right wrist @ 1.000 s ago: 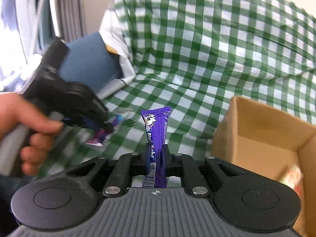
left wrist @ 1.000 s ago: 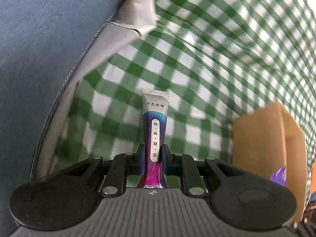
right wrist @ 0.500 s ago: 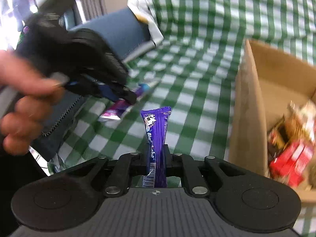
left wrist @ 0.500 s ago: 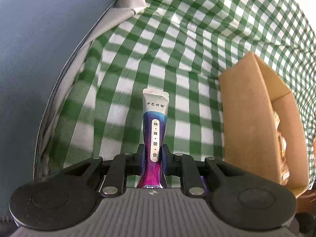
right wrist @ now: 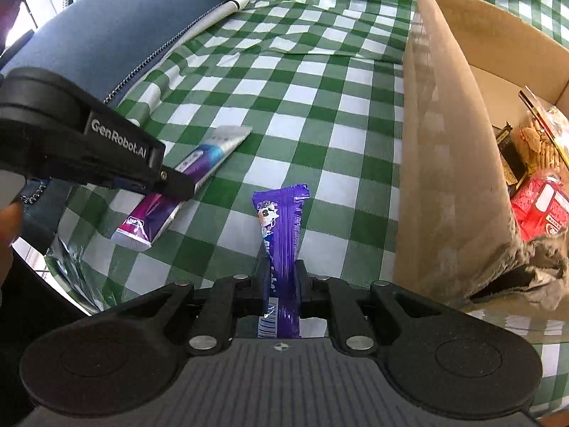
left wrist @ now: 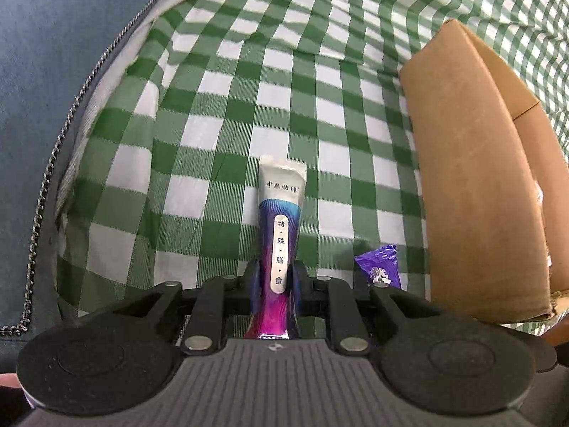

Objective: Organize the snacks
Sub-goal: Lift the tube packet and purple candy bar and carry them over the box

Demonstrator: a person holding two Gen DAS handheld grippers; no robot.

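My left gripper (left wrist: 275, 277) is shut on a white, blue and magenta stick pack (left wrist: 281, 227) and holds it over the green checked cloth (left wrist: 213, 114). The pack also shows in the right wrist view (right wrist: 185, 178), with the left gripper (right wrist: 170, 186) clamped on it. My right gripper (right wrist: 281, 277) is shut on a purple snack bar (right wrist: 281, 235); its tip shows in the left wrist view (left wrist: 382, 270). An open cardboard box (right wrist: 451, 142) stands to the right of both grippers, with its wall (left wrist: 473, 178) in the left wrist view, and holds several snacks (right wrist: 537, 192).
A blue cushion with a zipper (left wrist: 46, 71) lies to the left, at the cloth's edge; it also shows in the right wrist view (right wrist: 106, 35). The person's hand (right wrist: 7, 220) is at the far left.
Both grippers have moved down and closer to the cloth, keeping their packs. The box now stands nearer on the right, and its contents show sharply in the right wrist view.
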